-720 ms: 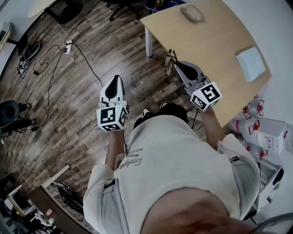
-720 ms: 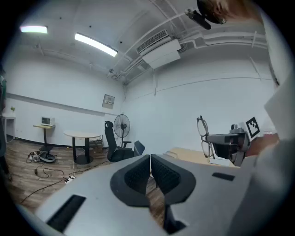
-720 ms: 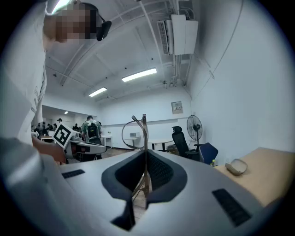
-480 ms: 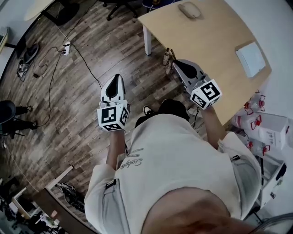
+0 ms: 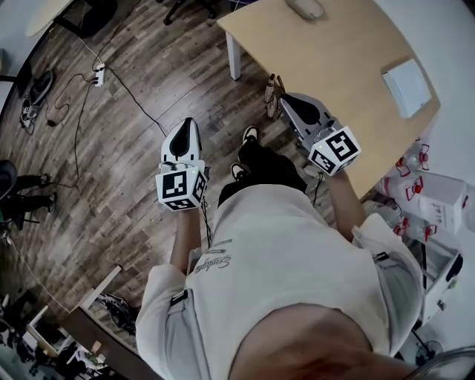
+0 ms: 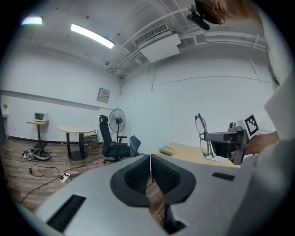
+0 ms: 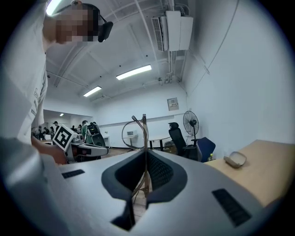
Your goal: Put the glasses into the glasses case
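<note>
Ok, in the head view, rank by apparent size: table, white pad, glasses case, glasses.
Largest: table.
Next: white pad.
Last: glasses case, at the frame's top edge, and glasses, seen edge-on in the right hand-held gripper. They look similar, so I won't rank them.

Glasses [image 7: 134, 133]: thin dark frame, metal or plastic not clear; lenses clear and glossy. Left gripper [image 6: 150, 159] and right gripper [image 7: 145, 154]: smooth matt grey plastic bodies, black ribbed pads [image 6: 134, 177]. Table [image 5: 349, 67]: pale wood top, smooth, matt. Floor [image 5: 133, 141]: dark wood planks, slight sheen. Glasses case [image 5: 306, 7]: beige, matt. Shirt [image 5: 282, 260]: off-white cloth.
</note>
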Demonstrator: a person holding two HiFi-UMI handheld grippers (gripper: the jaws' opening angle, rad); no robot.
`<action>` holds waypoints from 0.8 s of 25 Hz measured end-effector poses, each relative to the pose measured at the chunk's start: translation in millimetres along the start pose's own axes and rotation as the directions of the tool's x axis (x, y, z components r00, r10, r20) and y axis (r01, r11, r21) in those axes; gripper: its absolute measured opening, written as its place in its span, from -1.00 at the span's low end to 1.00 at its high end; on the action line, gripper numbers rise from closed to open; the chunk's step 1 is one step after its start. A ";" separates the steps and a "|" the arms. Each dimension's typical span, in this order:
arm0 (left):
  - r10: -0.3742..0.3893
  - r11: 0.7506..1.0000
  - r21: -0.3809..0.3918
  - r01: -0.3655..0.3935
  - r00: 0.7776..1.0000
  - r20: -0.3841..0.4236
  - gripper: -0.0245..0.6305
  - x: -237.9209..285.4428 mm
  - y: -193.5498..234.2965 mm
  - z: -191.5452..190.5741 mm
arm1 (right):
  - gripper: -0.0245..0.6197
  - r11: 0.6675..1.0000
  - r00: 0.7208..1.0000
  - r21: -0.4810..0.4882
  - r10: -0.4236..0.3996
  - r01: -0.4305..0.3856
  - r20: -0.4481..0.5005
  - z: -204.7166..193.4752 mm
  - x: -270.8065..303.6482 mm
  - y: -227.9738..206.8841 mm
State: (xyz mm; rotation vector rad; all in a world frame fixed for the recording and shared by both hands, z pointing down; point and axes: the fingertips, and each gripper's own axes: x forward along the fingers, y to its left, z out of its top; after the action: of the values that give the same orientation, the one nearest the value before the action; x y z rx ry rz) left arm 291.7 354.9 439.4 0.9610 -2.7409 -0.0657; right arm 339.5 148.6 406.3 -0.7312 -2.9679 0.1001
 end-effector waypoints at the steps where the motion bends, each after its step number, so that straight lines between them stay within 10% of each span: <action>1: -0.003 1.000 0.000 0.003 1.000 -0.007 -0.87 5.1 2.2 -0.8 | -0.90 1.000 1.000 0.008 -0.003 0.003 -0.001 -1.4 4.0 -3.6; 20: -0.098 0.984 0.145 0.103 0.994 -0.046 -0.87 191.9 50.0 66.5 | -0.90 1.000 0.997 0.004 0.011 -0.011 0.074 7.9 145.9 -137.1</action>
State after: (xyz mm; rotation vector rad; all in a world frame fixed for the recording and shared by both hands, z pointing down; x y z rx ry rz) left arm 100.4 272.6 420.4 1.1268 -2.6910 0.1383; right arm 146.9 95.1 419.3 -0.7598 -3.0324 0.1375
